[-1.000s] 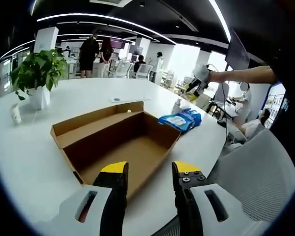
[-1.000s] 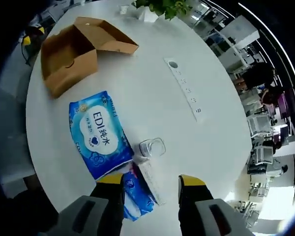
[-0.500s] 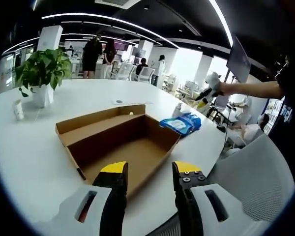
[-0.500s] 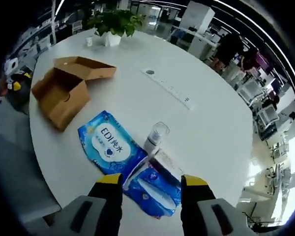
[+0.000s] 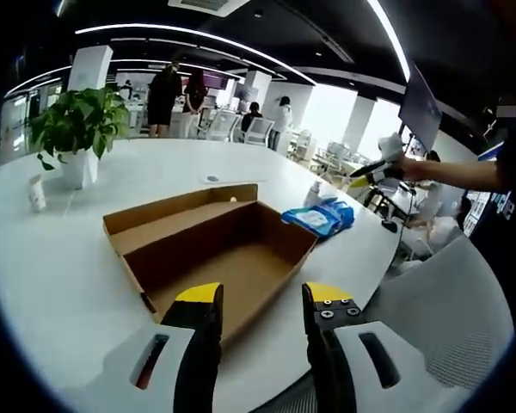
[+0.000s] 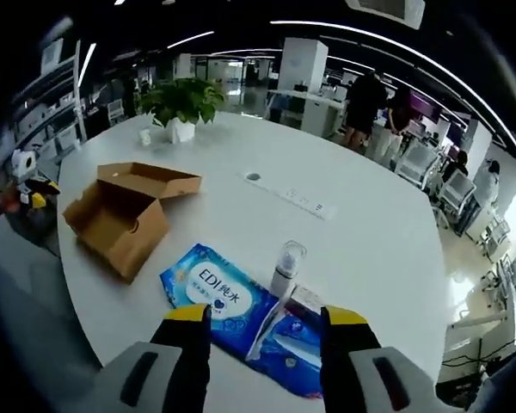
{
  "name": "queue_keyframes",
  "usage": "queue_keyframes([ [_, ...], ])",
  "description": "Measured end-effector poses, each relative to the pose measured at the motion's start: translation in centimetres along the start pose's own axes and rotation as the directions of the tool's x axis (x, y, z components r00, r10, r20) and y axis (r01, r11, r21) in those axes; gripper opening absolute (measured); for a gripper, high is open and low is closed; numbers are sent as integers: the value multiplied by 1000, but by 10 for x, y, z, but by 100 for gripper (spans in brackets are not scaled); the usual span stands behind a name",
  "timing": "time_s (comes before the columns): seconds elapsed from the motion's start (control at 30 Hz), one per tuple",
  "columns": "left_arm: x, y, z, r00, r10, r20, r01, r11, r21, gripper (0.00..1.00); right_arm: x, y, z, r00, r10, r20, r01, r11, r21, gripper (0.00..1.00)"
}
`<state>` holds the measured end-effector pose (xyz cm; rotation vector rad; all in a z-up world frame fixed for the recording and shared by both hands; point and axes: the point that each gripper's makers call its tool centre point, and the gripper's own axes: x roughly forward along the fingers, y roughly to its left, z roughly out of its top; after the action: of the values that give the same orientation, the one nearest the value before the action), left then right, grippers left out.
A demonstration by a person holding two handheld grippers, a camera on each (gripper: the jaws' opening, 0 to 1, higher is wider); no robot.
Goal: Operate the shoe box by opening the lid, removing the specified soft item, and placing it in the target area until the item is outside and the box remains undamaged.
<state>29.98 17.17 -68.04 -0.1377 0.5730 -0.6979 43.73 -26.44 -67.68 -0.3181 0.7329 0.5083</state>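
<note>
An open brown cardboard shoe box lies empty on the white table, its lid folded back to the left. My left gripper hovers open over the box's near edge, holding nothing. A blue wet-wipes pack lies on the table just right of the box. In the right gripper view the same blue wet-wipes pack sits ahead of my right gripper, which is open and empty above it. The shoe box stands farther left there. My right gripper also shows at the far right of the left gripper view, raised above the table.
A small clear spray bottle and a second blue pack lie beside the wipes. A potted plant and a small cup stand at the far left. A grey chair sits at the right. A power strip lies mid-table. People stand behind.
My right gripper has lifted and tilted up from looking straight down at the wipes pack to a more level view across the table. The left view has hardly shifted.
</note>
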Motion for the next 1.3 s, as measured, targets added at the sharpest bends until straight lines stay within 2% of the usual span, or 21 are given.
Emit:
queue_keyframes([
  [0.23,3,-4,5,1000,-7,12,7,1000,5,37,3,25,5,998,23,54,-25,999,23,51],
  [0.43,3,-7,3,1000,-7,9,7,1000,9,37,10,49,12,995,47,86,-51,998,47,53],
  [0.63,-1,-2,2,1000,11,19,-11,1000,0,37,17,75,21,987,79,140,-94,990,103,53],
  [0.8,-5,2,2,999,26,24,-25,1000,-9,37,21,96,24,982,102,160,-121,987,109,53],
  [0.9,-6,4,2,999,32,28,-31,999,-21,37,21,110,33,970,133,202,-163,977,139,54],
  [1.0,-8,7,2,999,41,33,-40,999,-29,37,19,116,39,963,145,229,-183,971,154,54],
  [1.3,-9,16,-1,996,76,37,-74,996,-54,37,20,138,44,954,173,246,-213,966,147,54],
])
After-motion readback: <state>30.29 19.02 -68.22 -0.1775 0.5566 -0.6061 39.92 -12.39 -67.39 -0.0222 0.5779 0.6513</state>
